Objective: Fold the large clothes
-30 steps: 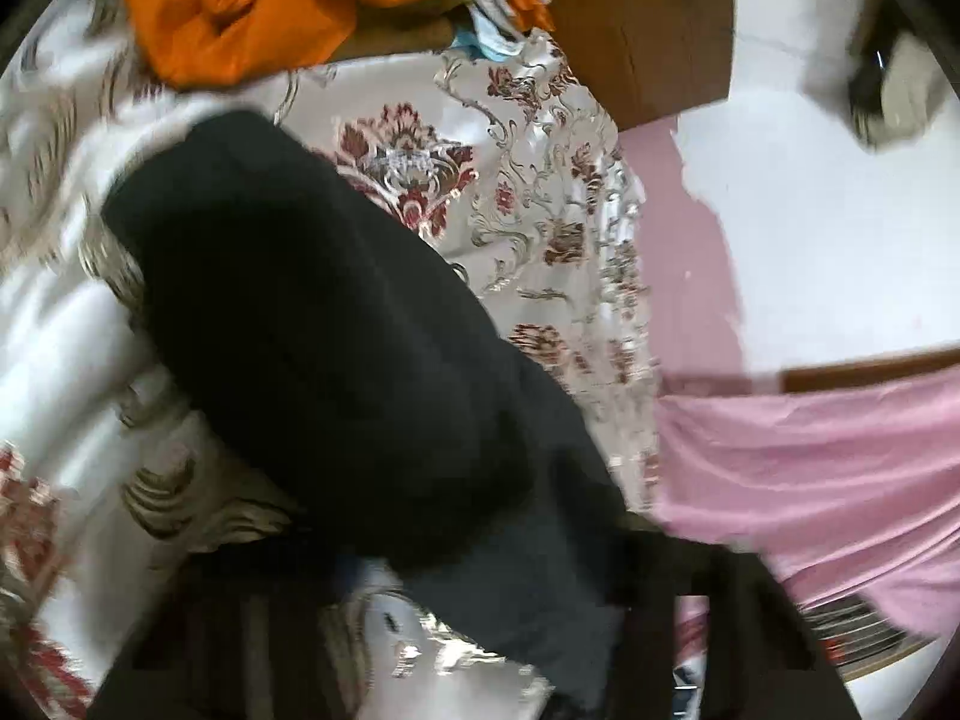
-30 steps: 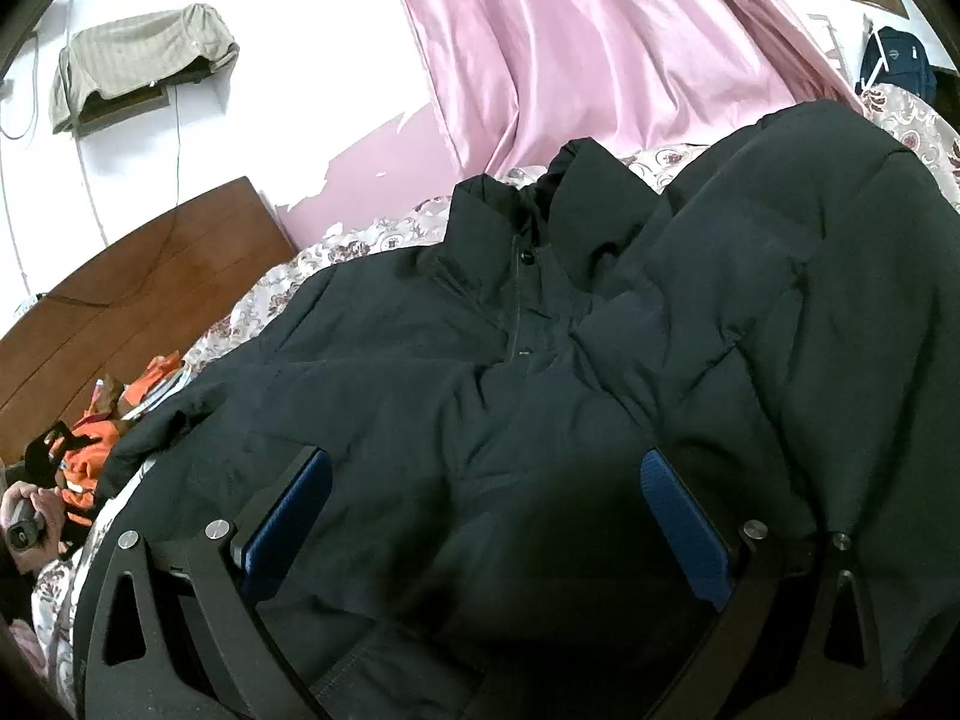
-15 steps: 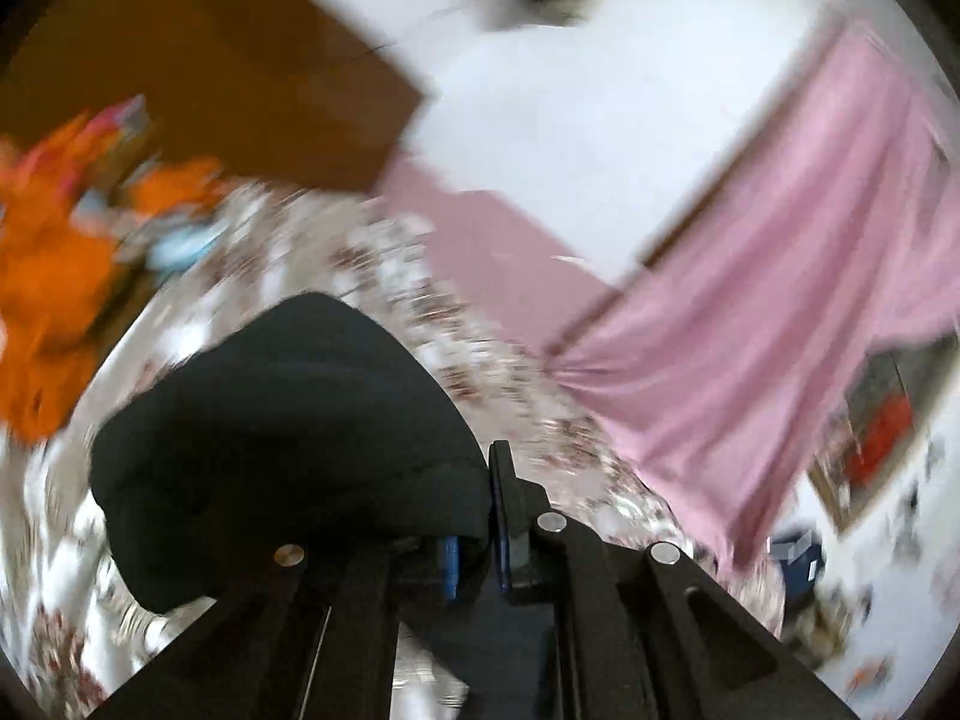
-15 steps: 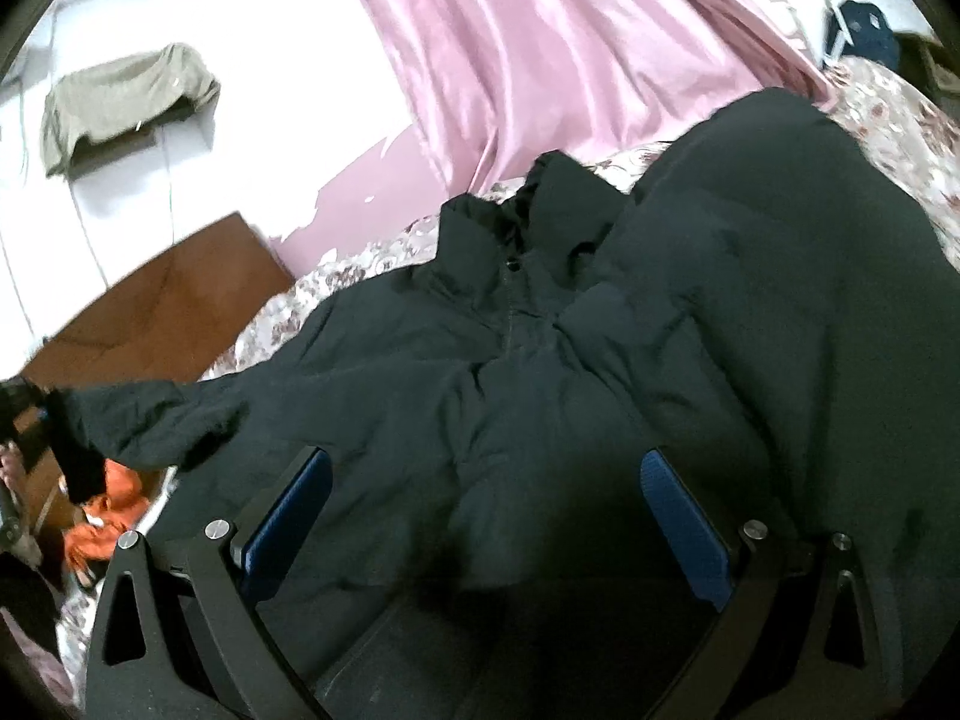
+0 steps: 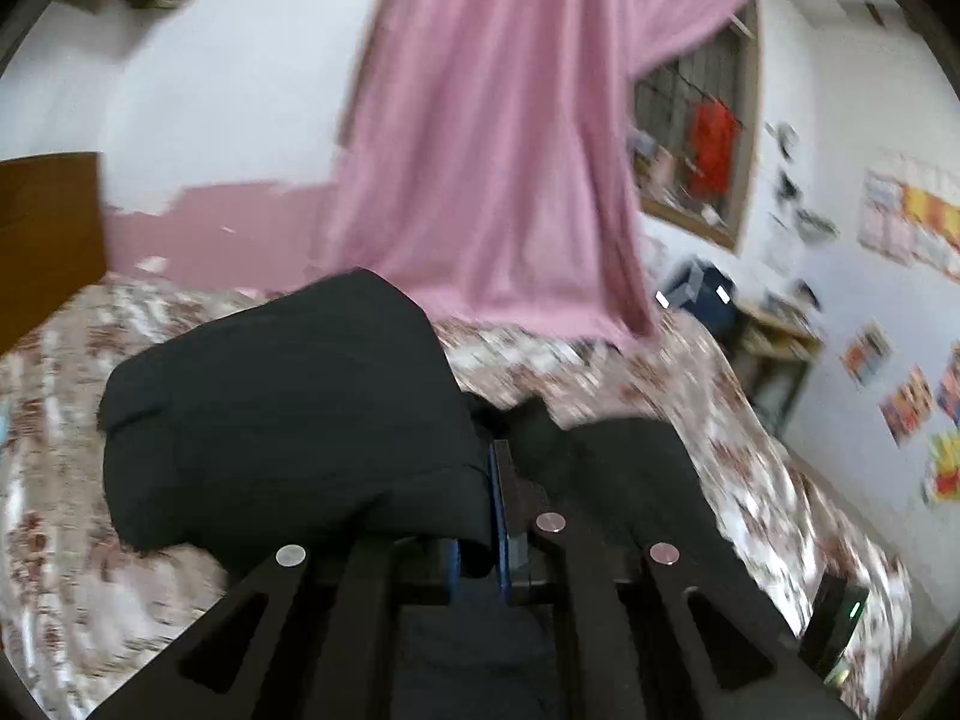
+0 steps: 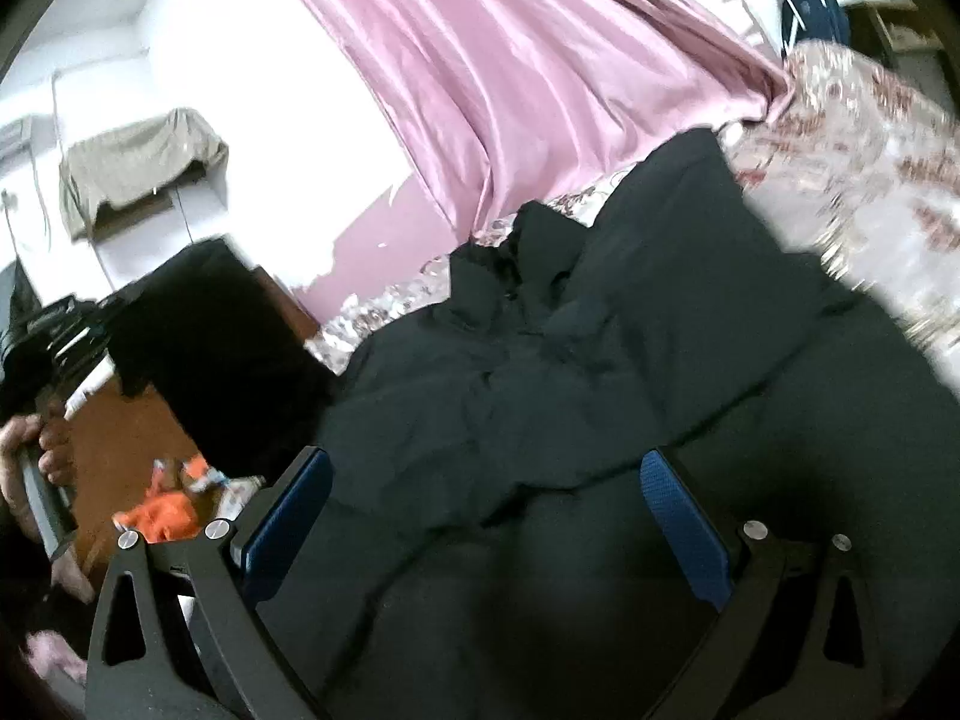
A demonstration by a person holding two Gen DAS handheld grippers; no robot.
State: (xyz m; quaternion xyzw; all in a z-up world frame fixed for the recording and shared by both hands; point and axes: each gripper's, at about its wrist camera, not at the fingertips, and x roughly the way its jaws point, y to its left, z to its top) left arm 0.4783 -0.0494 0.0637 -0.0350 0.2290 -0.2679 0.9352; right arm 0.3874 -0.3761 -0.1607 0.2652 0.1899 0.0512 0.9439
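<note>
A large black padded jacket [image 6: 600, 396] lies spread on a bed with a floral cover [image 6: 870, 138], collar toward the pink curtain. My left gripper [image 5: 480, 516] is shut on the jacket's sleeve [image 5: 288, 414] and holds it lifted above the bed. In the right wrist view the lifted sleeve [image 6: 210, 348] hangs at the left, with the hand holding the left gripper beside it. My right gripper [image 6: 486, 522] is open, its blue pads [image 6: 684, 522] apart, hovering just over the jacket's body.
A pink curtain [image 5: 498, 150] hangs behind the bed. A wooden headboard [image 5: 42, 234] stands at the left. Orange clothes [image 6: 162, 510] lie near the headboard. A barred window [image 5: 696, 138] and a shelf with a dark bag [image 5: 702, 294] are at the right wall.
My left gripper has lifted the sleeve off the bed and swung it toward the jacket's body. The right gripper has stayed open over the jacket, tilting slightly.
</note>
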